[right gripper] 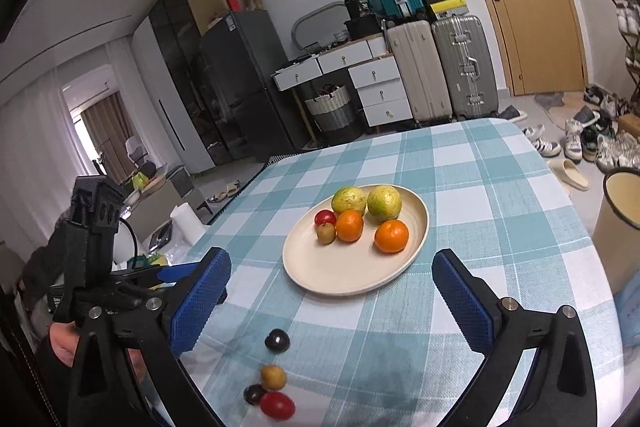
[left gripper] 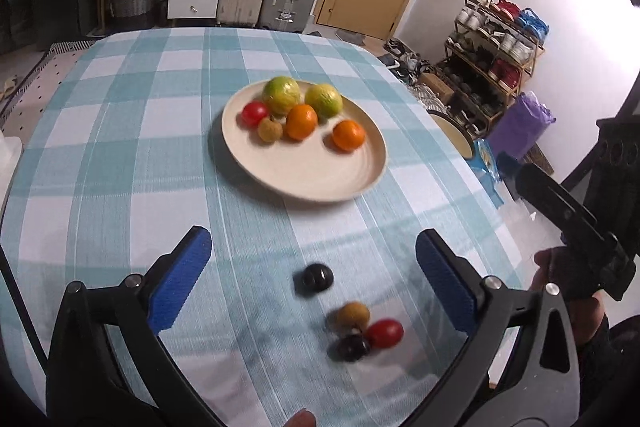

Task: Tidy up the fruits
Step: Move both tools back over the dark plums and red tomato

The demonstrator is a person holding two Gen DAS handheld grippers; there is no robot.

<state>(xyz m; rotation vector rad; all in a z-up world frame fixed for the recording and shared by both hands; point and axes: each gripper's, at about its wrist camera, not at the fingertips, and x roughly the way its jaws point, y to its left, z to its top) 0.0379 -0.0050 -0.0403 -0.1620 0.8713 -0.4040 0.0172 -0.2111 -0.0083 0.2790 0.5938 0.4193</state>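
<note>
- The table (right gripper: 460, 163), under a blue-and-white checked cloth, carries everything.
- A cream plate (right gripper: 340, 275) sits mid-table, holding two green-yellow fruits, two oranges (right gripper: 391, 235), a red tomato and a small brown fruit at its far side.
- The left gripper (left gripper: 312, 283) hangs spread wide and empty over the near table; the right gripper (right gripper: 332, 307) is likewise spread, holding nothing.
- Four loose fruits lie on the cloth nearer than the plate: a dark plum (left gripper: 318, 277) alone, then a cluster of brown fruit (left gripper: 352, 315), red tomato (left gripper: 385, 333) and another dark fruit (left gripper: 353, 347).
- The lone plum lies between the left gripper's fingers, so the left looks nearer.
</note>
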